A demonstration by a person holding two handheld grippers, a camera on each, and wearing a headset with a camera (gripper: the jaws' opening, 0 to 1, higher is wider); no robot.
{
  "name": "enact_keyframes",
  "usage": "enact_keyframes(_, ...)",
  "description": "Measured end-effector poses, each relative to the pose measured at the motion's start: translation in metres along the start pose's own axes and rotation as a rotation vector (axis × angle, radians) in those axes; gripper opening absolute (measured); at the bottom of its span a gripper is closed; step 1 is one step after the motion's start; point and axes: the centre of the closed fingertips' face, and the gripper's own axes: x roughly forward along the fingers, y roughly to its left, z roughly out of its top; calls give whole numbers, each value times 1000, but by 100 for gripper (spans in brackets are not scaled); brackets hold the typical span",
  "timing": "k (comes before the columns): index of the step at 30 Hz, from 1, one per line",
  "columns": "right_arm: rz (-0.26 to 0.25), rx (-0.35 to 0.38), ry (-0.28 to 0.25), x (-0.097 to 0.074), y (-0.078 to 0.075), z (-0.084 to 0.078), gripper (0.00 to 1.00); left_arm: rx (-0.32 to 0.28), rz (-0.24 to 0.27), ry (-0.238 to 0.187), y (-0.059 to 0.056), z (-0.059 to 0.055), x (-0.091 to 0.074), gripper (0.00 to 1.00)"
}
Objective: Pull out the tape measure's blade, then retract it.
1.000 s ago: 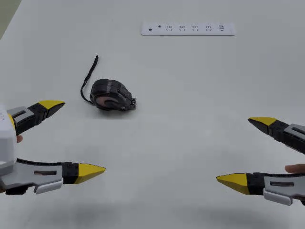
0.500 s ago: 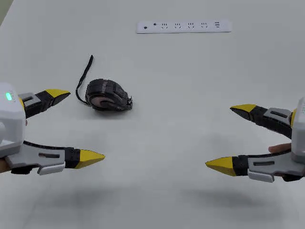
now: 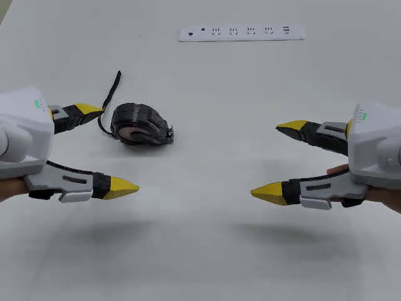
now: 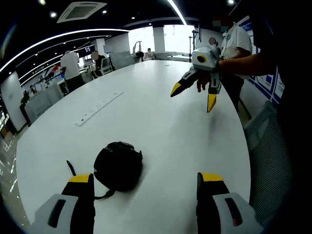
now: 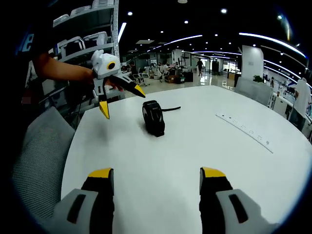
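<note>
White tabletop [image 3: 207, 238] carried the tape measure [image 3: 143, 124] at ten o'clock, seemingly still wound in. My left gripper [image 3: 118, 148] had moved up beside it, my right gripper [image 3: 265, 160] inward; both were spread, grasp still pending.

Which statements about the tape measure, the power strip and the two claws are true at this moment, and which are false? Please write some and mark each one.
1. The tape measure lies on the white table with no blade pulled out. True.
2. The left claw is shut on the tape measure. False: its jaws stand open and grip nothing; the tape measure lies just ahead of them.
3. The power strip lies beyond the tape measure, farther from the person. True.
4. The right claw is nearer to the tape measure than the left claw. False: the left claw is much nearer; the right claw is open over bare table.
</note>
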Motion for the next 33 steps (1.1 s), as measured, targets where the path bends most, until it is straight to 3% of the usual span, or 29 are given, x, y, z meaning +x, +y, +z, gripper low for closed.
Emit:
enact_keyframes(23, 97, -88, 8, 59, -5, 7, 59, 107, -72, 96, 37, -9, 29, 72)
enact_keyframes(33, 115, -113, -13, 82, -8, 13, 49, 144, -102, 140, 47, -13, 38, 58)
